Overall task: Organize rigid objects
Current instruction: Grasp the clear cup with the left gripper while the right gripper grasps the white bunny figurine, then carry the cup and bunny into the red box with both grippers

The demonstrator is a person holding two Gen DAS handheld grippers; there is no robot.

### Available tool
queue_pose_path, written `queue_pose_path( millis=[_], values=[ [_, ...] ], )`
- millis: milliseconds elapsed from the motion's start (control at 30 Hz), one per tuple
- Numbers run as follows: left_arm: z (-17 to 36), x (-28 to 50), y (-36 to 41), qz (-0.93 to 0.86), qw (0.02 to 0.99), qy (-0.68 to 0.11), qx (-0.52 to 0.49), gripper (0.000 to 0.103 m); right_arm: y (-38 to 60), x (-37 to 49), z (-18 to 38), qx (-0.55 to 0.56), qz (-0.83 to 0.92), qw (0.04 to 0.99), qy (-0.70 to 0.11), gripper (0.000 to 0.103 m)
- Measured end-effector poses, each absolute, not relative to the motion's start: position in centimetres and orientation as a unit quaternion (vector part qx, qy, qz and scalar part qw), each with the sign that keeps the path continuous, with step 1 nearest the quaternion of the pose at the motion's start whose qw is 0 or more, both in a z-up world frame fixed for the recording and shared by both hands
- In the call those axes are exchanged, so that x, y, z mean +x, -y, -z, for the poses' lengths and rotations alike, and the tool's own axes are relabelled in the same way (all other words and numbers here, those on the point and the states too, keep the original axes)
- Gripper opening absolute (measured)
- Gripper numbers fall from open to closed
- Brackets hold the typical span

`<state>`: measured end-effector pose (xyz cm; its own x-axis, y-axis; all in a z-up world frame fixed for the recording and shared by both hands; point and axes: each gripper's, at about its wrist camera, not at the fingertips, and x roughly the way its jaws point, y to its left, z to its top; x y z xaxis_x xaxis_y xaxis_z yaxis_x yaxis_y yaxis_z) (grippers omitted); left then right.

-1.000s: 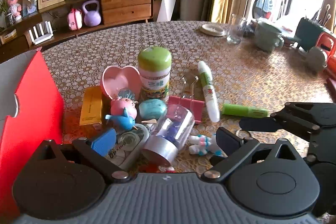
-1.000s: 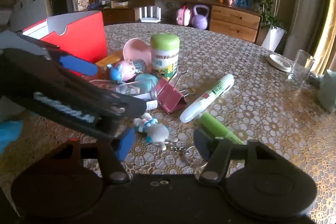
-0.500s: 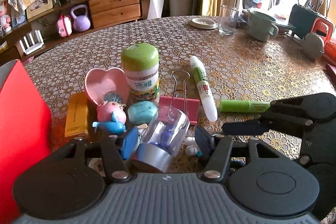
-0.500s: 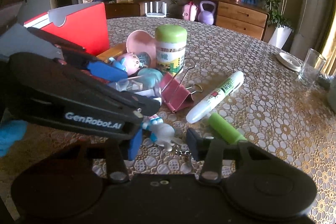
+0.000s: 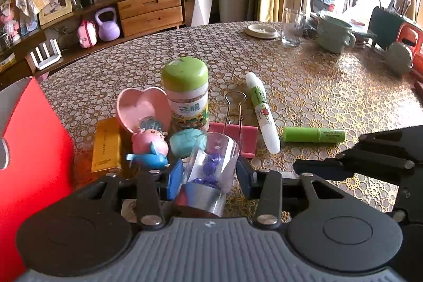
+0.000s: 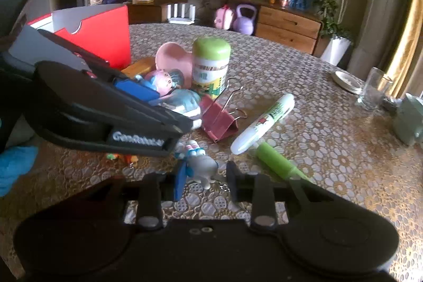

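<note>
My left gripper [image 5: 210, 177] is shut on a clear tube with a silver cap and purple beads [image 5: 210, 171], tilted among the pile. My right gripper [image 6: 205, 177] has closed in around a small white rabbit keychain [image 6: 201, 165]; the pads stand at its sides. The pile holds a green-lidded jar [image 5: 186, 94], a pink heart dish [image 5: 144, 106], a pink pig toy [image 5: 149, 140], a blue whale toy [image 5: 148, 160], a teal egg [image 5: 186, 142], a red binder clip [image 5: 235, 135], a white glue pen [image 5: 261, 110] and a green stick [image 5: 313, 134].
A red open box [image 5: 29, 155] stands at the left, with a yellow box [image 5: 105, 147] beside it. At the far right of the table are a glass [image 5: 292, 27], a green mug [image 5: 334, 36], a coaster [image 5: 261, 31] and a utensil holder [image 5: 386, 25].
My left gripper narrowed from wide open and shut on the clear tube. My right gripper narrowed around the rabbit keychain and moved closer to it.
</note>
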<state>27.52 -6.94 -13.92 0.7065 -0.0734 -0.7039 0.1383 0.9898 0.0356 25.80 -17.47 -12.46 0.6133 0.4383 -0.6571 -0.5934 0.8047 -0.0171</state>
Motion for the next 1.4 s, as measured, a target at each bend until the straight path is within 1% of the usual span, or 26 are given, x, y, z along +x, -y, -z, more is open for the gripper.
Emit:
queue_pose_path(
  millis=[300,800,1033,1400],
  values=[
    [11.8,25.4,6.0,0.055,0.923,-0.381,0.017,0.042,18.7,23.9,10.0,-0.098,-0.265,0.903,-0.323,0.032],
    [5.6,21.1,3.3,0.05,0.926,-0.374,0.002,0.041,18.4,21.4,2.3,-0.083,-0.269,0.912,-0.299,0.032],
    [2.3,19.7,0.5,0.039,0.924,-0.381,-0.009,0.041,16.3,20.5,-0.5,-0.094,-0.289,0.908,-0.287,0.032],
    [-1.1,17.9,-6.3,-0.006,0.926,-0.378,-0.012,0.041,8.9,19.7,-3.3,-0.124,-0.328,0.896,-0.271,0.032]
  ],
)
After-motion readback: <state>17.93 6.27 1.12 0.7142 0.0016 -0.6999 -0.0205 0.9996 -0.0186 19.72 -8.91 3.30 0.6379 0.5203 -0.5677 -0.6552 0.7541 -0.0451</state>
